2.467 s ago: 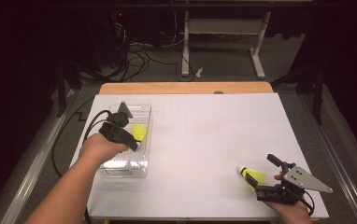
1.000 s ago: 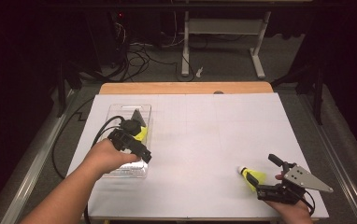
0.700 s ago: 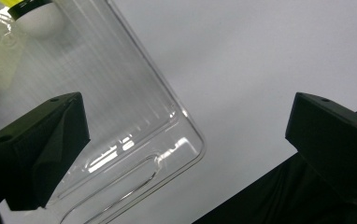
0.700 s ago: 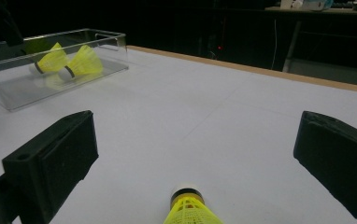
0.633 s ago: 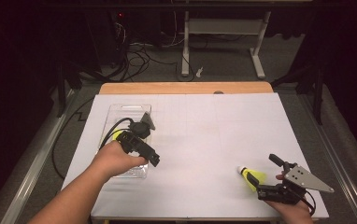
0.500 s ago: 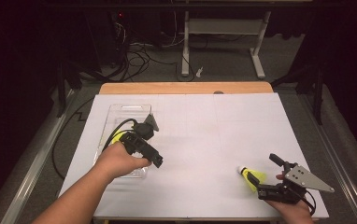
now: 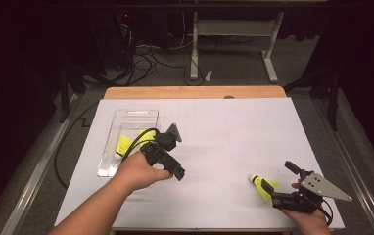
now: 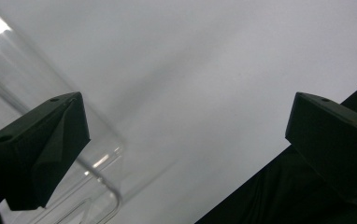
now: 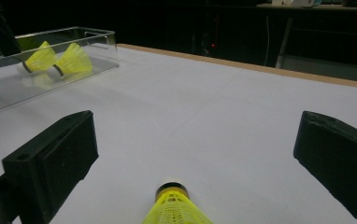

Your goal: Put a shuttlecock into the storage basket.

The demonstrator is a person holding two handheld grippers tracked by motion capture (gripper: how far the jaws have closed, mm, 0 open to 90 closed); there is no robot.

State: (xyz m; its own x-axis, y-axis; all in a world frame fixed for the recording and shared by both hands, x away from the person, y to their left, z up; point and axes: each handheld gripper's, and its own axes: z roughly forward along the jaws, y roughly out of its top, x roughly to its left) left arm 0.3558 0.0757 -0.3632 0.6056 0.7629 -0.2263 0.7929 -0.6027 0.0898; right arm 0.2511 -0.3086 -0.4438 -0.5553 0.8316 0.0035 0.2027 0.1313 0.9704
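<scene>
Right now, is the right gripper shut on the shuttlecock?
No, the right gripper is open, its jaws wide apart, with the shuttlecock lying on the table between them.

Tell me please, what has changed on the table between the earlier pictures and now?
The left gripper has moved out of the clear box, toward the table's middle and the person's side; its jaws stand open and empty. Two yellow shuttlecocks lie in the box. The right gripper stayed where it was, open around the third shuttlecock, which has not moved.
</scene>
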